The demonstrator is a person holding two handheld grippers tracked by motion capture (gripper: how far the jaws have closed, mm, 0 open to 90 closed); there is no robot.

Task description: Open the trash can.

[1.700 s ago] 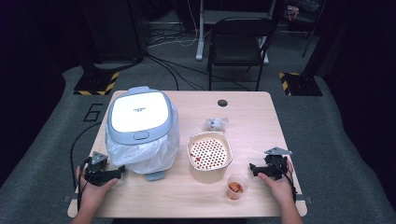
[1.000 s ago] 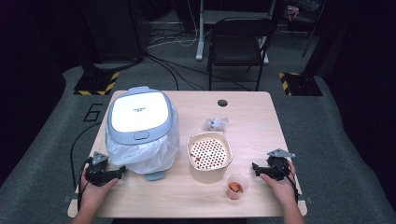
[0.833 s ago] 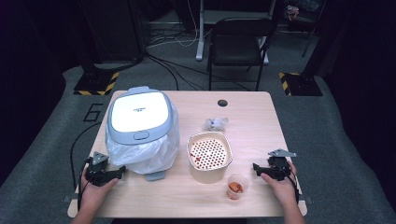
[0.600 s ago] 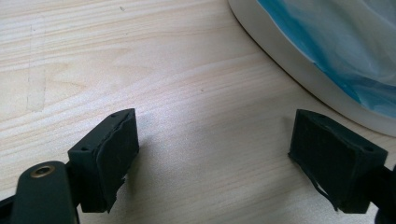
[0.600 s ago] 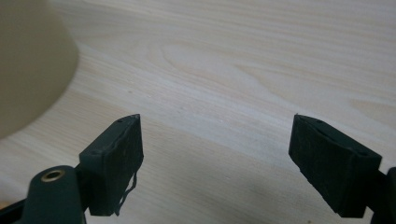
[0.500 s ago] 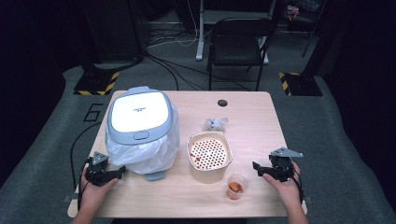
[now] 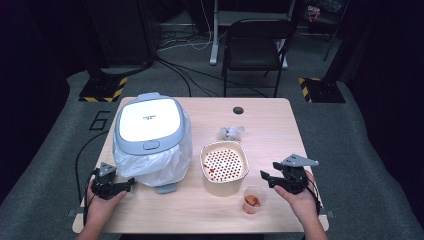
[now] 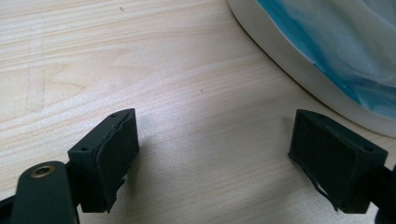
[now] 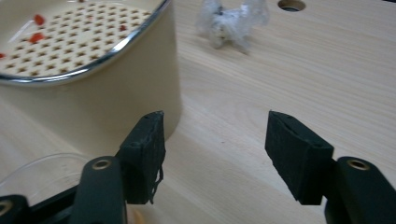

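Note:
My left gripper (image 7: 129, 185) rests open on the table's front left, just beside a bin (image 7: 150, 135) with a white lid and a plastic liner. Its jaws stand wide apart over bare wood (image 8: 212, 154), with the bin's pale base (image 8: 299, 60) ahead on the right. My right gripper (image 7: 266, 176) is open at the front right, pointing at a cream container (image 7: 224, 162) that holds a perforated tray with red bits. Between its fingertips (image 9: 215, 149) there is nothing, and the container's wall (image 9: 93, 93) stands just left of the left jaw.
A small clear cup (image 7: 253, 199) with red pieces stands near the front edge, and its rim (image 9: 42, 172) lies beside my right gripper. Crumpled plastic wrap (image 7: 230, 132) (image 9: 231, 21) lies behind the container. A cable hole (image 7: 238, 110) sits near the far edge.
My right gripper has shifted slightly at the front right and stays open. The left gripper and the objects have not moved.

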